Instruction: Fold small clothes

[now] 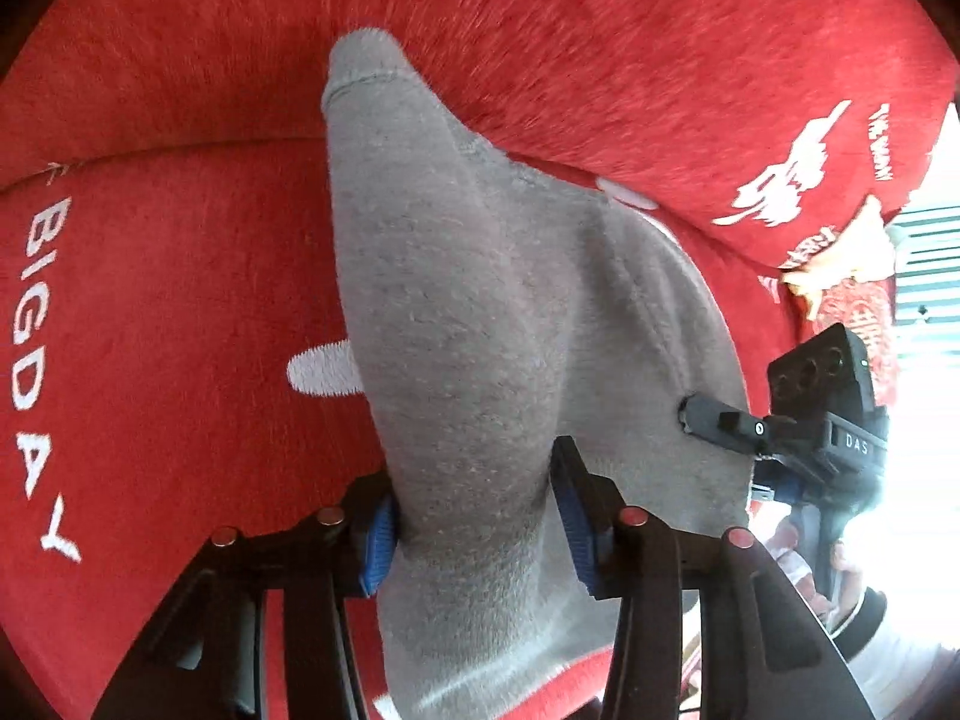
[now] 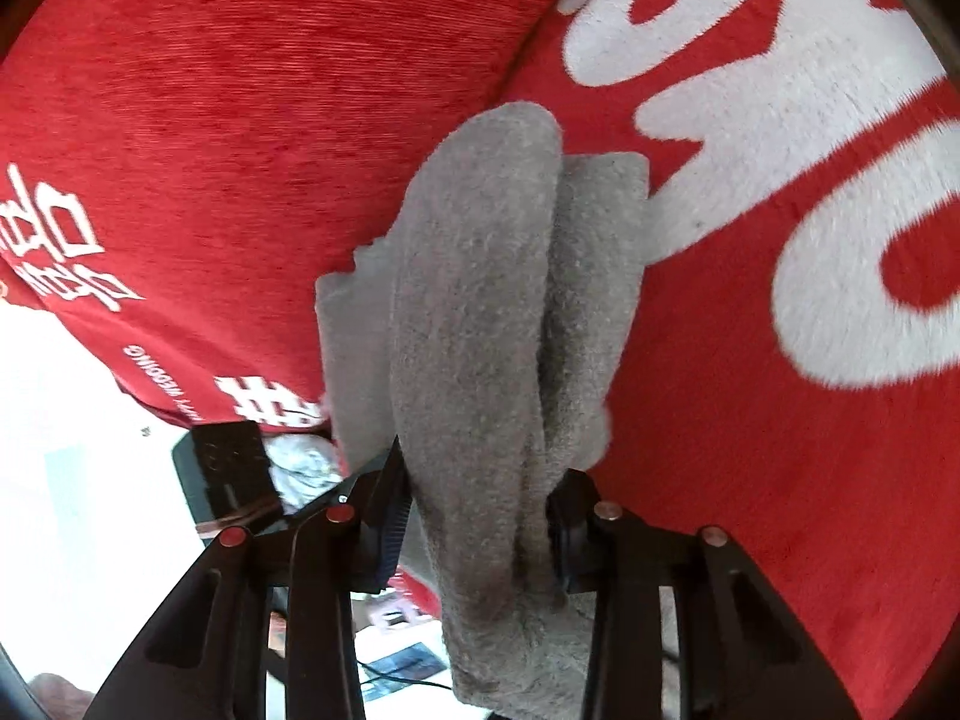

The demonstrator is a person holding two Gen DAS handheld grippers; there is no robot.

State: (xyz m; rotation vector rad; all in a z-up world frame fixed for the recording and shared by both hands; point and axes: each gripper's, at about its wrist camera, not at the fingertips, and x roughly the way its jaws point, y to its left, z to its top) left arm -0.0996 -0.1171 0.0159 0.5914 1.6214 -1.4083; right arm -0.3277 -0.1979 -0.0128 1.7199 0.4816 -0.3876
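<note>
Fuzzy grey sock (image 1: 468, 324) over plush red cloth (image 1: 180, 312)
Left gripper (image 1: 474, 525) and right gripper (image 2: 477, 519) both clamp the soft, tapering knit — bunched between ribbed pads.

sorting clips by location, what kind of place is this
Probably a home living room or bedroom. The grey garment, held by both hand-held grippers, hangs over a red plush cover with white lettering, likely on a sofa or bed. A bright window with blinds shows at the right edge.
</note>
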